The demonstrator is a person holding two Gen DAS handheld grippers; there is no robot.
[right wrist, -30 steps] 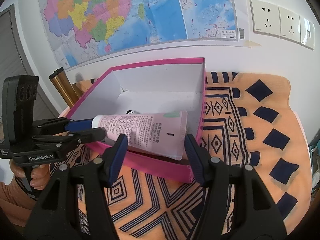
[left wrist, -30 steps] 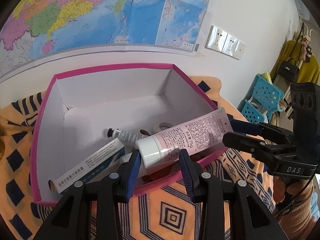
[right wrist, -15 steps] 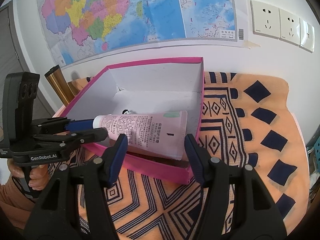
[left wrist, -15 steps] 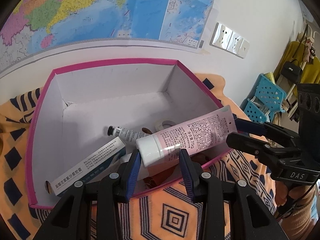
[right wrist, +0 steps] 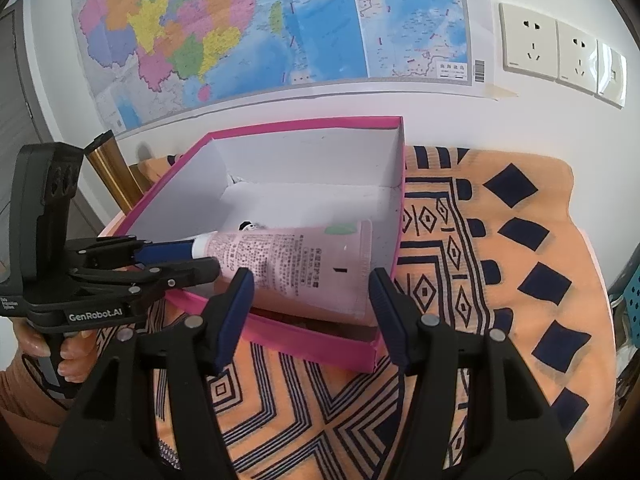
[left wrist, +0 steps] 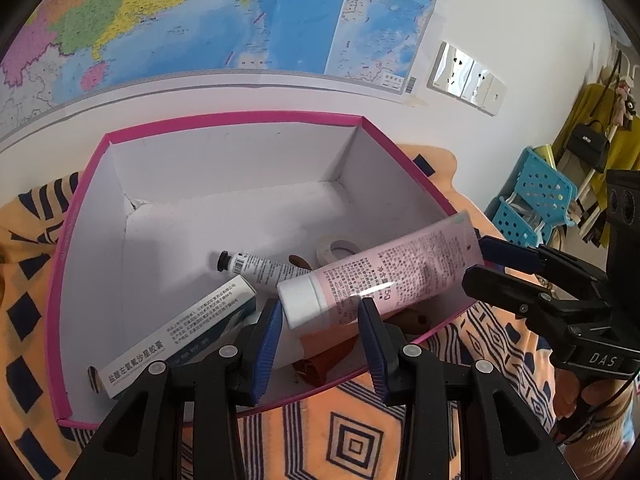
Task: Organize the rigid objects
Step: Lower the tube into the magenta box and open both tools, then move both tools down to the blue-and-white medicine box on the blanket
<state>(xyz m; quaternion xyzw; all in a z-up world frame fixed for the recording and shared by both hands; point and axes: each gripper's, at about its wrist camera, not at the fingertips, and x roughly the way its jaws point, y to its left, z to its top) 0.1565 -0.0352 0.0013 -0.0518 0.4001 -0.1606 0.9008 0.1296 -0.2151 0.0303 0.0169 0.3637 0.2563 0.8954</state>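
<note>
A pink tube (left wrist: 400, 276) with a white cap slants over the right rim of the pink box (left wrist: 240, 118). My left gripper (left wrist: 320, 308) is shut on its cap end; the right wrist view shows that gripper (right wrist: 200, 258) at the left, clamped on the cap. The tube (right wrist: 296, 264) lies across the box's near rim (right wrist: 304, 334), its flat end level with my right gripper (right wrist: 308, 280). That gripper stands open, and its pads do not press the tube. A white carton (left wrist: 180, 332), a small black-capped tube (left wrist: 260, 268) and a tape roll (left wrist: 340, 248) lie in the box.
The box sits on an orange patterned cloth (right wrist: 480, 280) against a wall with a map (right wrist: 280, 20) and sockets (right wrist: 560, 48). A gold post (right wrist: 110, 172) stands left of the box. Blue plastic stools (left wrist: 536, 196) are off to the right. A person's hand (right wrist: 68, 356) grips the left handle.
</note>
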